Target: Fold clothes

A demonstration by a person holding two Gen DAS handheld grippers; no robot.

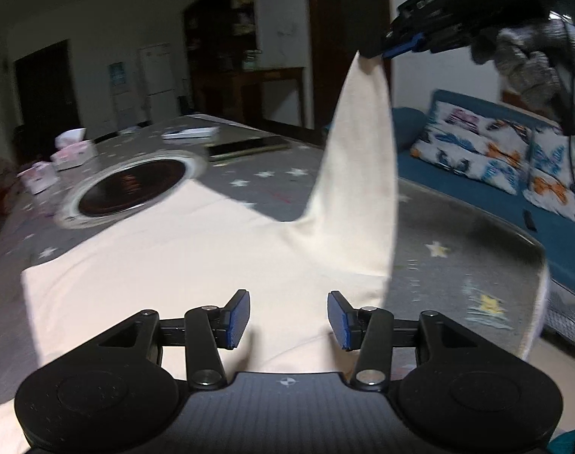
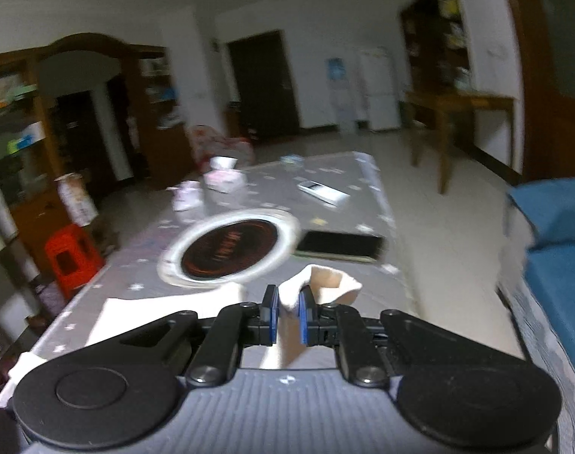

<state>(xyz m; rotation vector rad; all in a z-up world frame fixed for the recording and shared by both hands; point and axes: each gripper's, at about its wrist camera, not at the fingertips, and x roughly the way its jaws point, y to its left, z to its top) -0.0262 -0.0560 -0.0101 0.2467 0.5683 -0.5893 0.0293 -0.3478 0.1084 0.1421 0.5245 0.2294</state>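
A cream garment (image 1: pixel 181 249) lies spread on the grey star-patterned tablecloth (image 1: pixel 272 178). My left gripper (image 1: pixel 288 319) is open and empty, hovering low over the garment's near part. My right gripper (image 2: pixel 288 316) is shut on a corner of the garment (image 2: pixel 321 283) and holds it high above the table. In the left wrist view the right gripper (image 1: pixel 382 53) shows at the upper right, with the cloth (image 1: pixel 363 174) hanging from it in a tall peak.
A round black hotplate (image 1: pixel 132 187) is set in the table beyond the garment. A dark tablet (image 2: pixel 340 246), a white box (image 2: pixel 323 193) and tissue packs (image 1: pixel 73 151) lie farther back. A blue sofa (image 1: pixel 552 223) with butterfly cushions stands right. A red stool (image 2: pixel 73 261) stands left.
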